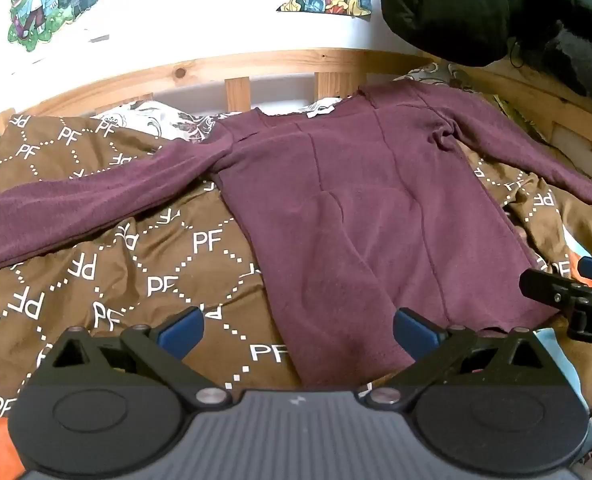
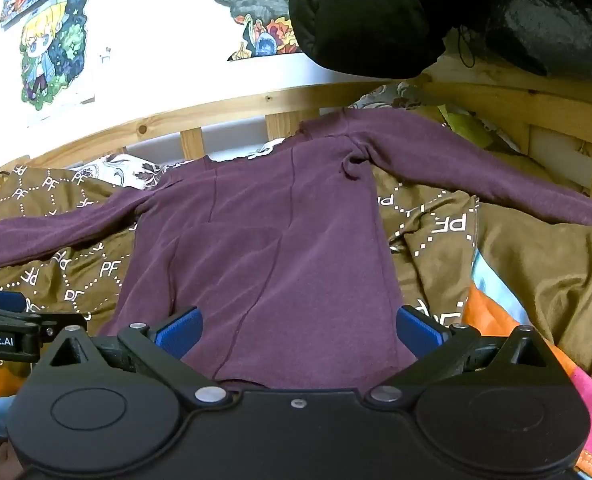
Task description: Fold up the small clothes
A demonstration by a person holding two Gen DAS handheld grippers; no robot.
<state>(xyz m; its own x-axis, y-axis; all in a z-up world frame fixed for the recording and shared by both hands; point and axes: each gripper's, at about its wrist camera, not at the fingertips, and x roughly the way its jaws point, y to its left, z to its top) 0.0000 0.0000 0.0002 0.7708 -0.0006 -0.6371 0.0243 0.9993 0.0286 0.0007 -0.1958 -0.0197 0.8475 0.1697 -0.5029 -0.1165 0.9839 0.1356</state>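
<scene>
A maroon long-sleeved top (image 1: 356, 216) lies flat on a brown blanket (image 1: 107, 264), neck toward the headboard, both sleeves spread out to the sides. It also shows in the right wrist view (image 2: 263, 240). My left gripper (image 1: 298, 332) is open and empty, hovering over the top's bottom left hem corner. My right gripper (image 2: 298, 332) is open and empty, hovering over the middle of the bottom hem. The right gripper also shows at the right edge of the left wrist view (image 1: 568, 292).
The brown blanket (image 2: 536, 272) with white PF print is rumpled around the top. A wooden headboard (image 1: 235, 68) runs along the back. A black bulky garment (image 1: 476, 4) hangs at the upper right. Orange and pink cloth (image 2: 576, 380) lies at the near right.
</scene>
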